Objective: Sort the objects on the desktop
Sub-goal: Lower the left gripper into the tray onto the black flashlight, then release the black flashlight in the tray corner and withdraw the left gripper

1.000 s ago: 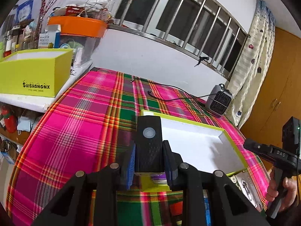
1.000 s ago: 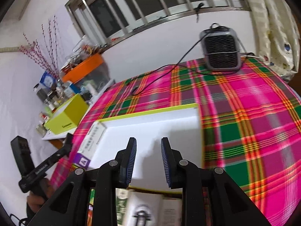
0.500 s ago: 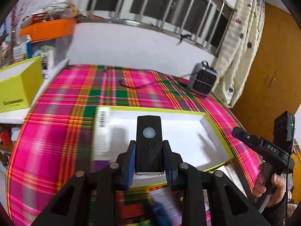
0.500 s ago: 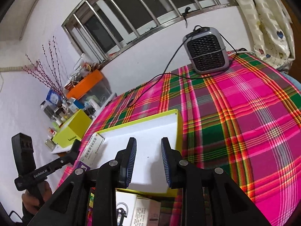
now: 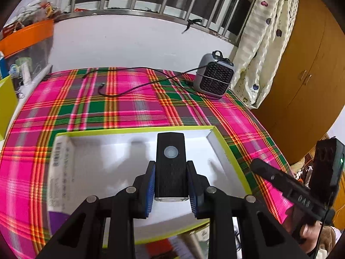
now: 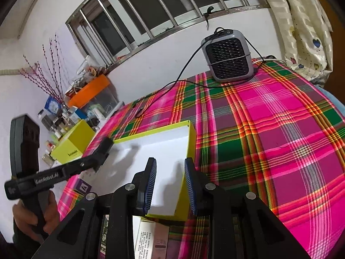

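Yellow-rimmed tray (image 5: 217, 136), white inside: flat white carton (image 5: 59, 172) along its left wall. Left gripper (image 5: 171, 185) clamps black rectangular device (image 5: 171, 161), held above tray floor. Right gripper (image 6: 170, 185) parted, nothing between pads, over tray's right wall. Grey fan heater (image 5: 213, 78) with black cable (image 5: 129, 90) at far edge of plaid cloth (image 6: 280, 129). Booklets (image 6: 151, 239) near tray's front.

You've swung your left gripper (image 5: 171, 186), with the black rectangular device with the round grey button (image 5: 171, 164) clamped in it, off the pink-and-green plaid tablecloth (image 5: 90, 110) and over the white inside of the shallow lime-green-rimmed box (image 5: 224, 144); a second ago it hung by the box's near left corner. Your right gripper (image 6: 170, 185) has slid from mid-box to the box's right wall, which now sits between its open blue pads (image 6: 151, 181).
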The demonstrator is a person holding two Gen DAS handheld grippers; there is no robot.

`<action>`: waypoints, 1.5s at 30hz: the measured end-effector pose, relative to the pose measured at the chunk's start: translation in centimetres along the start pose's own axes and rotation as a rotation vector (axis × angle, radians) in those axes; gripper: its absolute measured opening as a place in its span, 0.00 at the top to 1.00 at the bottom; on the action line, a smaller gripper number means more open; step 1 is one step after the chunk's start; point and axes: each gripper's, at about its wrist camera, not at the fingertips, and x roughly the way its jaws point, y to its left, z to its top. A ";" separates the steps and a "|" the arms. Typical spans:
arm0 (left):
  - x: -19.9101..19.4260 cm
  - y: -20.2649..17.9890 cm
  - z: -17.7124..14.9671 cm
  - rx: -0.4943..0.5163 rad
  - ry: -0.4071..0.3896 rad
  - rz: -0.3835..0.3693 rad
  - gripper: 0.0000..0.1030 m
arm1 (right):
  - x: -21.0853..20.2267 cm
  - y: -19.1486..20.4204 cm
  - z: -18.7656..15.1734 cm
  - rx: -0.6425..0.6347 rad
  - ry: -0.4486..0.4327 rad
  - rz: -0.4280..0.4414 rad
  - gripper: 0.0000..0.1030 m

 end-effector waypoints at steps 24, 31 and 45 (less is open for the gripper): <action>10.2 -3.7 2.9 -0.095 0.210 -0.087 0.73 | -0.2 -1.9 -0.1 0.086 0.005 -0.009 0.72; 11.3 -3.6 3.2 -0.179 0.221 -0.145 0.72 | -0.2 -2.2 -0.1 0.096 0.009 -0.009 0.72; 10.1 -3.9 3.0 -0.223 0.217 -0.216 0.73 | -0.5 -2.7 -0.1 0.122 0.000 -0.011 0.72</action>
